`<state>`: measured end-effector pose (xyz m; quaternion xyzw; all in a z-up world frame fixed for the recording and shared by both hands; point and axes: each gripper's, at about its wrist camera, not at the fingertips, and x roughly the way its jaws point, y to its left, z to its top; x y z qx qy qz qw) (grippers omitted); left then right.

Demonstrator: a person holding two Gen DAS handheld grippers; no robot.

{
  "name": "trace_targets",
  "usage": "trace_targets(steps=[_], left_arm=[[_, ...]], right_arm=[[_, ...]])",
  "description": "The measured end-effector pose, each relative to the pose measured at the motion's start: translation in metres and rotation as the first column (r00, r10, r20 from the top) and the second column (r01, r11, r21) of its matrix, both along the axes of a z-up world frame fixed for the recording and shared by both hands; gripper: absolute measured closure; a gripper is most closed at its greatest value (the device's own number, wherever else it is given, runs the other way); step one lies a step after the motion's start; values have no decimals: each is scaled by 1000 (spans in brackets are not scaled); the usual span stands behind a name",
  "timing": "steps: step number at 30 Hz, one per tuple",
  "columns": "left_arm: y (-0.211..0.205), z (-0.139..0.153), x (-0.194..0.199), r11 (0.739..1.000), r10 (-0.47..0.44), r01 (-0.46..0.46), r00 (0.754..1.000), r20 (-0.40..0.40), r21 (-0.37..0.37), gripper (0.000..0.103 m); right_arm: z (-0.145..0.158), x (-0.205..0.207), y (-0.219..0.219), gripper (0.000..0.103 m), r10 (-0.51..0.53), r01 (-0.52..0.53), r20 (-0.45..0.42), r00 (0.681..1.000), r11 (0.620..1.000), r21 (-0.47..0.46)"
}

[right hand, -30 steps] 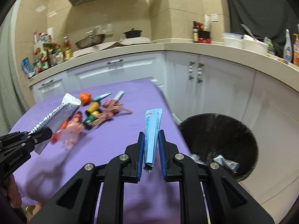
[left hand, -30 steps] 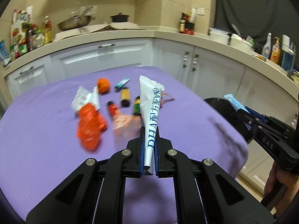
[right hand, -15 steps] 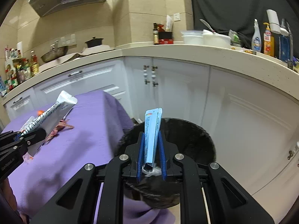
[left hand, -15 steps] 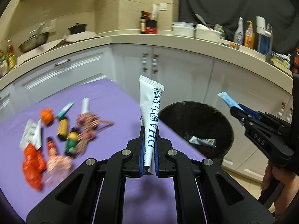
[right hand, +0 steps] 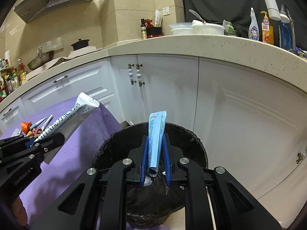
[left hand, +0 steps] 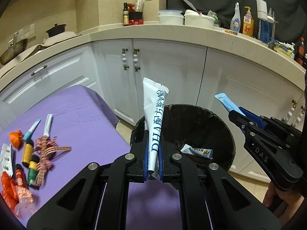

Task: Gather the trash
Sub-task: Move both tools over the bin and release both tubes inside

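My left gripper [left hand: 153,147] is shut on a white sachet with blue lettering [left hand: 155,115], which stands up between the pads at the near rim of the black bin [left hand: 226,128]. My right gripper [right hand: 155,149] is shut on a light blue sachet [right hand: 156,134], held over the black bin [right hand: 191,136]. In the left wrist view the right gripper [left hand: 233,113] shows at the right with the light blue sachet [left hand: 225,102] sticking out. The right wrist view shows the left gripper [right hand: 38,143] at the left with the white sachet [right hand: 65,120]. A small sachet [left hand: 197,150] lies inside the bin.
The purple table [left hand: 80,115] at the left carries more litter: small bottles [left hand: 27,151], a checked ribbon [left hand: 48,151], orange wrappers [left hand: 7,189] and thin sachets [left hand: 48,124]. White cabinets [left hand: 165,69] and a crowded worktop [left hand: 191,28] curve behind the bin. A hand [left hand: 274,199] grips the right tool.
Both grippers have swung right from over the purple table to the black bin, each keeping its sachet. The litter on the table has slid to the left of the views.
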<state>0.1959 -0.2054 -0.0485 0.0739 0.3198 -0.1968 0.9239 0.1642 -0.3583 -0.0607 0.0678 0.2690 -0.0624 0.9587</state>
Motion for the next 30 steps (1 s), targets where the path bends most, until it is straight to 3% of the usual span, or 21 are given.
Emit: trace_targets(steps=[5, 7, 14, 23, 30], left_arm=[[-11, -10, 17, 1000, -9, 9, 1000, -27, 7, 90], [-14, -14, 24, 1000, -6, 6, 999, -37, 10, 87], [-14, -20, 35, 1000, 0, 0, 998, -55, -1, 65], [6, -5, 24, 999, 33, -33, 999, -22, -26, 64], [50, 7, 5, 993, 114, -114, 993, 8, -34, 62]], right_arm=[[-11, 13, -6, 83, -11, 12, -20, 1000, 1000, 6], [-17, 19, -9, 67, -19, 19, -32, 999, 1000, 8], [-23, 22, -13, 65, -34, 35, -46, 998, 999, 15], [-13, 16, -5, 62, -28, 29, -28, 999, 999, 14], [-2, 12, 24, 61, 31, -31, -10, 999, 999, 27]])
